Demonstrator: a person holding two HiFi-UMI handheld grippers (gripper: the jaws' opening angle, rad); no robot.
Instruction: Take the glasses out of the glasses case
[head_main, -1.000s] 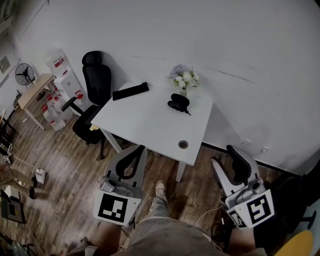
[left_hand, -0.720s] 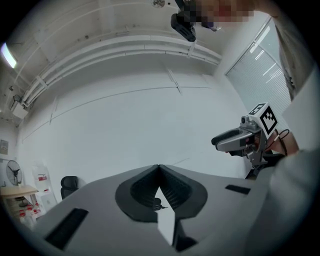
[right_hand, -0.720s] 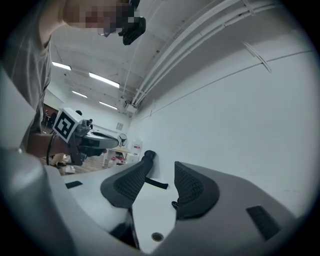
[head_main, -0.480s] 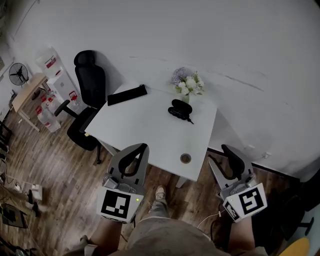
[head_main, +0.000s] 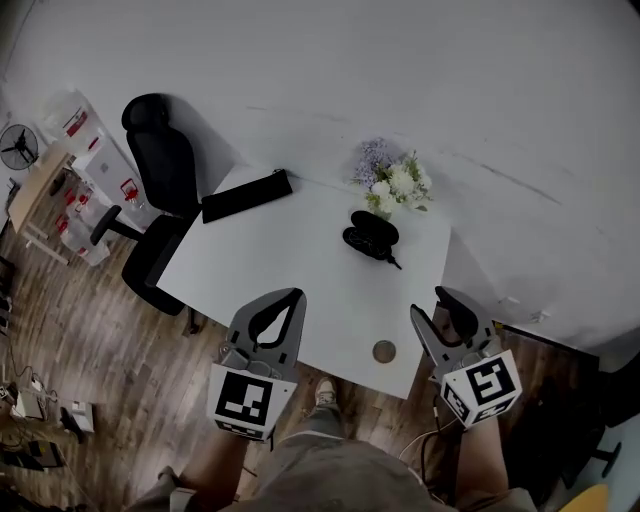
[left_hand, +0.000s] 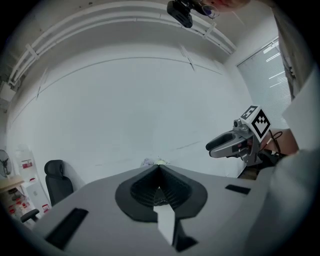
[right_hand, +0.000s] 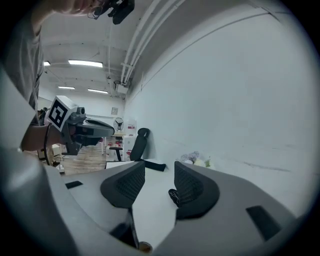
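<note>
A black glasses case (head_main: 368, 234) lies on the white table (head_main: 290, 250), at its far right just in front of a flower vase (head_main: 397, 183). It shows as two dark lobes with a thin piece sticking out to the right; no glasses can be made out. My left gripper (head_main: 288, 297) hovers over the table's near edge, jaws shut and holding nothing (left_hand: 159, 166). Over the near right corner my right gripper (head_main: 436, 304) is open and empty. In the right gripper view the case (right_hand: 173, 196) shows low between that gripper's (right_hand: 159, 172) pads, still far off.
A long flat black object (head_main: 247, 196) lies at the table's far left edge. A round cable grommet (head_main: 384, 351) sits near the front right corner. A black office chair (head_main: 158, 170) stands left of the table; shelves and a small desk are further left. A white wall runs behind.
The view has moved toward the table. Both grippers, earlier over the wooden floor, now reach the table's near edge. The case has not moved on the table.
</note>
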